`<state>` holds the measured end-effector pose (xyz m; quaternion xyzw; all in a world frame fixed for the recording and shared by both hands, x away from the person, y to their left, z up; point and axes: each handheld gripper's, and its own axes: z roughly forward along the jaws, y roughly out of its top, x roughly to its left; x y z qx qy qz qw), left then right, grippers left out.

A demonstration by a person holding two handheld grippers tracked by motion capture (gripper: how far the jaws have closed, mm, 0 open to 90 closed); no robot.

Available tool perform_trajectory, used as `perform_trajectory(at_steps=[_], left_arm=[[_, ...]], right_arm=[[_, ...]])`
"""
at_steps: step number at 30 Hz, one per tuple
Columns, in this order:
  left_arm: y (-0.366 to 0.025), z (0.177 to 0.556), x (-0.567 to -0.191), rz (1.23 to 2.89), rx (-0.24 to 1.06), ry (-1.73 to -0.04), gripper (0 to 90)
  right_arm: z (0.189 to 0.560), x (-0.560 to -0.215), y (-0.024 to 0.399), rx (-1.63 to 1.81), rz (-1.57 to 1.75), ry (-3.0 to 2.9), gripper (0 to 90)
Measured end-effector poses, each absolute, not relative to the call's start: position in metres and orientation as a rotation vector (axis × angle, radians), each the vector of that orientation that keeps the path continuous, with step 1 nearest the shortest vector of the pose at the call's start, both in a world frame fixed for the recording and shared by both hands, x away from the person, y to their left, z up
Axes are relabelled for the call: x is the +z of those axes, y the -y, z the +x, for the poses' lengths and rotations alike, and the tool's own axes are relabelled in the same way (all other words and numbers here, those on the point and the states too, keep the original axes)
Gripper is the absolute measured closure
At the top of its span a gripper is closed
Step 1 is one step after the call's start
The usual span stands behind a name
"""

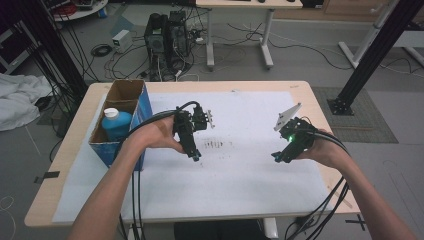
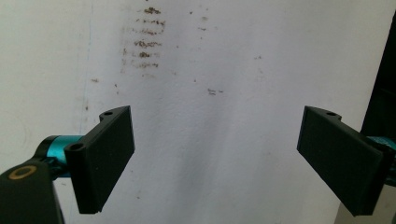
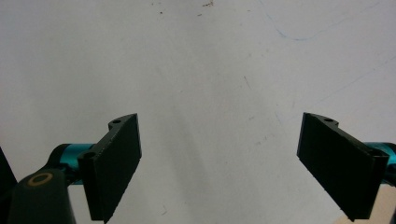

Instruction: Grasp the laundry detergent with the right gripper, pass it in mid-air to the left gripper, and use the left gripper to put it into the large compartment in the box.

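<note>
My left gripper [image 1: 195, 156] hovers over the middle of the white sheet [image 1: 240, 185], pointing down beside a patch of brown smudges [image 1: 214, 144]. In the left gripper view its jaws stand wide apart with nothing between them [image 2: 215, 161], and the smudges [image 2: 147, 37] lie on the sheet ahead. My right gripper [image 1: 276, 158] is held over the right part of the sheet, a green light glowing on its body. Its jaws are also wide apart and empty [image 3: 217, 163] above bare white sheet.
A blue cardboard box [image 1: 142, 107] stands open at the table's left side with a blue bottle with a white cap [image 1: 115, 123] inside. Cables trail from both grippers off the front edge. The wooden table edge [image 1: 320, 112] borders the sheet on the right.
</note>
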<state>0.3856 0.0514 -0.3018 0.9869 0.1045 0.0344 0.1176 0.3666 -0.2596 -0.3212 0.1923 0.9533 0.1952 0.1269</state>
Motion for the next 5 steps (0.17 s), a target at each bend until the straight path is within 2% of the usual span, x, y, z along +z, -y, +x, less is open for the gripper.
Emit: perform_trajectory(at_steps=[5], left_arm=[[-0.0529,0.3853,-0.3013,2.888,0.098,-0.313,11.2]], right_arm=[[0.3671,-0.3235,0.2592,0.582,0.560,-2.774,12.9]])
